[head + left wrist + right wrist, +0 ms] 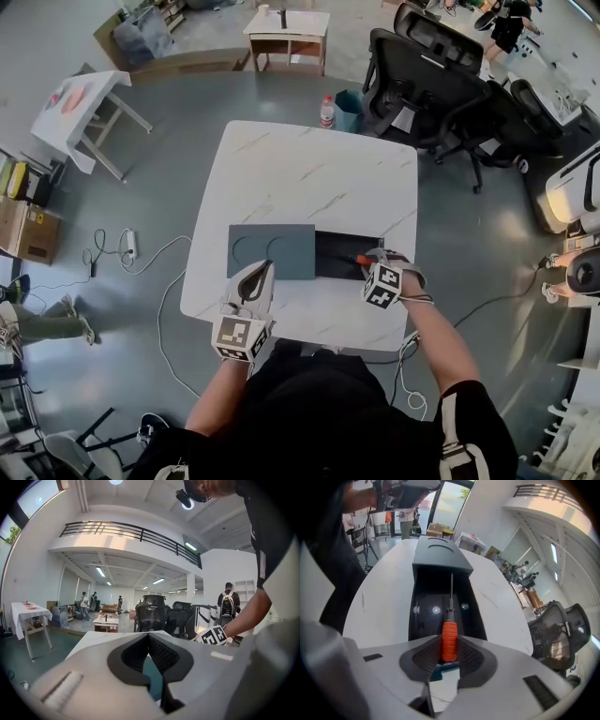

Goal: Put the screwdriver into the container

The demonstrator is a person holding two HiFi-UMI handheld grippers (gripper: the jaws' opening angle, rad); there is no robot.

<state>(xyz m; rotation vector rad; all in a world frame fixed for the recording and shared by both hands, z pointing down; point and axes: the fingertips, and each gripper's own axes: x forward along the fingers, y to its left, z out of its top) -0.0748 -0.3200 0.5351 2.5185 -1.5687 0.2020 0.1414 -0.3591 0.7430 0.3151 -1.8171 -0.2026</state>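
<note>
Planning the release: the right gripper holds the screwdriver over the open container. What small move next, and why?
Probably lower the right gripper slightly before releasing: its fingers clamp the screwdriver by its orange handle, and the shaft points into the open black container.

Beyond the white table [309, 178] stand office chairs [422, 84], a bottle [326, 112] and a bin [349, 110].

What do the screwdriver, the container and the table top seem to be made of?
The screwdriver has an orange ribbed handle, probably matte plastic or rubber; its thin grey shaft looks like metal. The container looks like dark grey matte plastic, though painted metal is possible. The table top is white with faint grey veins: marble or a marble-look laminate.
</note>
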